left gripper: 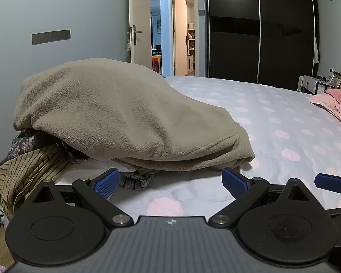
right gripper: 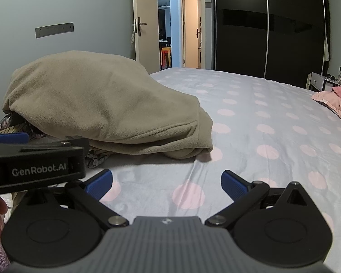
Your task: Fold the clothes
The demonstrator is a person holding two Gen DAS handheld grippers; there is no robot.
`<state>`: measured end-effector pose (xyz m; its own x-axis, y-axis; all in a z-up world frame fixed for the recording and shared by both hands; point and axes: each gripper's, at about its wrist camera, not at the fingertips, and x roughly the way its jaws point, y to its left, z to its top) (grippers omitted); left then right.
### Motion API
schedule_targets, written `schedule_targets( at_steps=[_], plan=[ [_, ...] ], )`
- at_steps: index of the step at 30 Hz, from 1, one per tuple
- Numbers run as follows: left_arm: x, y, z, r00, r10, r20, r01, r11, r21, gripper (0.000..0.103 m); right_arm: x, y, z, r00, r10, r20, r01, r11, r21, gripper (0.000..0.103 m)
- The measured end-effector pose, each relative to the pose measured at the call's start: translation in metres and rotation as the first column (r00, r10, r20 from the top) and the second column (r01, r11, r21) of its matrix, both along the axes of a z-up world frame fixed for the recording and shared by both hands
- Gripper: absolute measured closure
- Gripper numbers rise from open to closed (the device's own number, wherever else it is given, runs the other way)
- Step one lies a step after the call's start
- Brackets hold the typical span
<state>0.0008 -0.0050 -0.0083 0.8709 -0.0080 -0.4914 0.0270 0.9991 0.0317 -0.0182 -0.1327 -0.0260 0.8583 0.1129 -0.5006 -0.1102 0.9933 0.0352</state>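
**Left wrist view: both grippers empty, pile untouched, snagging the main risk**

Left wrist view put the heap of clothes (left gripper: 34,159) at the left of the frame, with a striped garment (left gripper: 27,170) and a dark floral piece (left gripper: 22,143) spilling toward the bed's edge. Draped over them, from the upper left toward the centre, lay the tan fleece (left gripper: 125,113), its hem resting on the dotted bedsheet (left gripper: 284,125). My left gripper (left gripper: 170,183) sat low at the bottom centre, its blue pads spread wide with nothing between them, just short of the fleece.

In the right wrist view the fleece (right gripper: 102,104) filled the left half, and my right gripper (right gripper: 167,183) was likewise spread and empty over bare sheet at the bottom centre. Pink pillows (right gripper: 338,100) lay far right.

I judged nothing folded yet. If I pinched the fleece at its hem, I could catch the layers beneath and drag the striped garment off the edge. Closing too low might also gather the sheet. My two grippers were close together, so a careless reach risked knocking one against the other.
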Motion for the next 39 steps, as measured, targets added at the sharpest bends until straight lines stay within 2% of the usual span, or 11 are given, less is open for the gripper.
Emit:
schedule_targets(
  at_steps=[27, 33, 37, 39],
  plan=[
    [0.004, 0.001, -0.011, 0.999, 0.020, -0.045, -0.019, 1.000, 0.020, 0.004, 0.007, 0.006, -0.010, 0.999, -0.001, -0.040, 0.000, 1.000, -0.030, 0.001],
    [0.018, 0.009, -0.022, 0.995, 0.042, -0.090, -0.039, 0.999, 0.038, 0.004, 0.011, 0.006, -0.021, 0.998, 0.017, -0.054, -0.020, 0.998, -0.054, 0.001],
    [0.032, 0.019, -0.031, 0.994, 0.049, -0.094, -0.043, 0.997, 0.065, 0.004, 0.025, 0.010, -0.031, 0.997, 0.057, -0.056, -0.061, 0.994, -0.086, 0.002],
    [0.043, 0.026, -0.034, 0.992, 0.071, -0.108, -0.063, 0.995, 0.073, 0.004, 0.036, 0.014, -0.036, 0.995, 0.086, -0.051, -0.092, 0.989, -0.119, 0.008]
  ],
)
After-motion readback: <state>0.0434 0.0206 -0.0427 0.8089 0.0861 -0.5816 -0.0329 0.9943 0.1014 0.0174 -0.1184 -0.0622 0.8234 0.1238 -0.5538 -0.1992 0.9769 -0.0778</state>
